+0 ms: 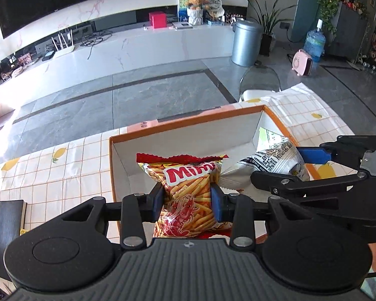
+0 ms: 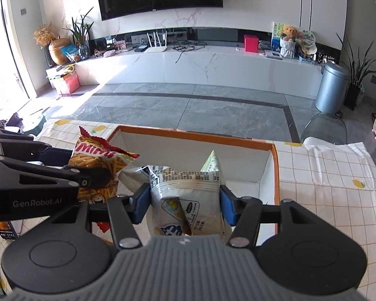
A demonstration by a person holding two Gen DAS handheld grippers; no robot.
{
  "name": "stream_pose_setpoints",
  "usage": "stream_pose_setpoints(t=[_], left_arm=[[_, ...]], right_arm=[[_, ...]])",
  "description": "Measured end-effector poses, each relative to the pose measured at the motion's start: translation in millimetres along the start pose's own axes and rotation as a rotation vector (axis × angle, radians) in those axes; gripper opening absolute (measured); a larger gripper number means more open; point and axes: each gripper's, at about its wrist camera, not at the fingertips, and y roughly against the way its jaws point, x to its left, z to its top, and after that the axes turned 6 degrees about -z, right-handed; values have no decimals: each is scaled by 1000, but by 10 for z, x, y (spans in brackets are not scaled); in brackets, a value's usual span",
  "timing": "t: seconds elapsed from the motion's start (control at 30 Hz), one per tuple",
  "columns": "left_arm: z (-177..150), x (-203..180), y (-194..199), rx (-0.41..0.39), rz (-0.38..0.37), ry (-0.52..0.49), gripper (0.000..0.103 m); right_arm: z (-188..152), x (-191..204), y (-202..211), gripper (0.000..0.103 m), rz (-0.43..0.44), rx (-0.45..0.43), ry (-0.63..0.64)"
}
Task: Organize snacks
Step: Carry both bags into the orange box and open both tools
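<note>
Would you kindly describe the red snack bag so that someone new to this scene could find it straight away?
Start at the checked tablecloth and find the orange-rimmed cardboard box on it. Over its near left part, the left gripper pinches the Mimi bag. Its red top and printed orange sticks set it apart from the pale white bag beside it, which the right gripper holds.

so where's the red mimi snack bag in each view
Left wrist view: Mimi bag sits at bottom centre, pinched in the left gripper, over the orange-rimmed box.
Right wrist view: same bag is at the left edge, beside the white bag in the right gripper.
Shared landmark: red box on the far counter.
</note>
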Motion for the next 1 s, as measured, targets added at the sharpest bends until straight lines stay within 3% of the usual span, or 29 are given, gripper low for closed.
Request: stream_pose_setpoints(t=[0.33, 0.53, 0.73, 1.0], left_arm=[[-7, 244, -687, 226, 24, -8, 42], [-65, 274, -895, 345, 92, -9, 43], [-53, 173, -944, 392, 144, -60, 43], [25, 151, -880, 379, 182, -68, 56]], right_arm=[[-58, 24, -861, 56, 58, 218, -1], [-139, 50, -1189, 56, 94, 349, -47], [-178, 70, -1343, 56, 100, 422, -81], [-196, 67, -1370, 59, 103, 433, -108]])
